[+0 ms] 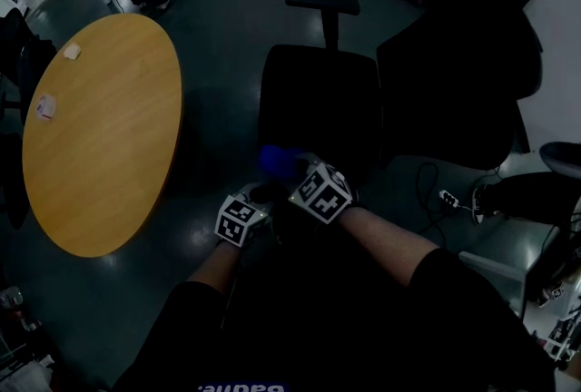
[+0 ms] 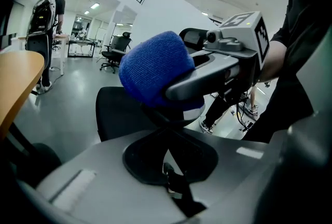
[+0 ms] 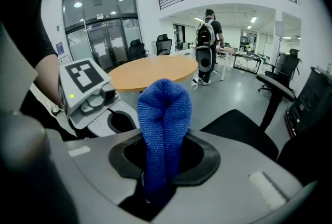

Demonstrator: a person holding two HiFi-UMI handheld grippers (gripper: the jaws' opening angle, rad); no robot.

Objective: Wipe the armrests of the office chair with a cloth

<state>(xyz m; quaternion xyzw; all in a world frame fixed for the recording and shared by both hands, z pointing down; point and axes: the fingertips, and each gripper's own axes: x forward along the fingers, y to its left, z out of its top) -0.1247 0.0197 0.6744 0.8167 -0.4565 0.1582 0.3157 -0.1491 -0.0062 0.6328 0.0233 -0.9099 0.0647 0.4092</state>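
The right gripper (image 3: 164, 140) is clamped on a folded blue cloth (image 3: 165, 109), which stands up from between its jaws and hides their tips. It is held above the near edge of the black office chair (image 3: 244, 129), well apart from the far armrest (image 3: 273, 83). The left gripper (image 2: 168, 132), just beside it, has its jaws drawn together on nothing visible. The dim head view swallows the near armrest, and only the round table (image 1: 100, 136) shows clearly.

Left gripper (image 2: 173, 180) and right gripper (image 3: 152, 186): grey shells, black oval collar around the jaws, white cube (image 1: 320, 192) with black square markers behind them; black short sleeves (image 1: 454, 283)
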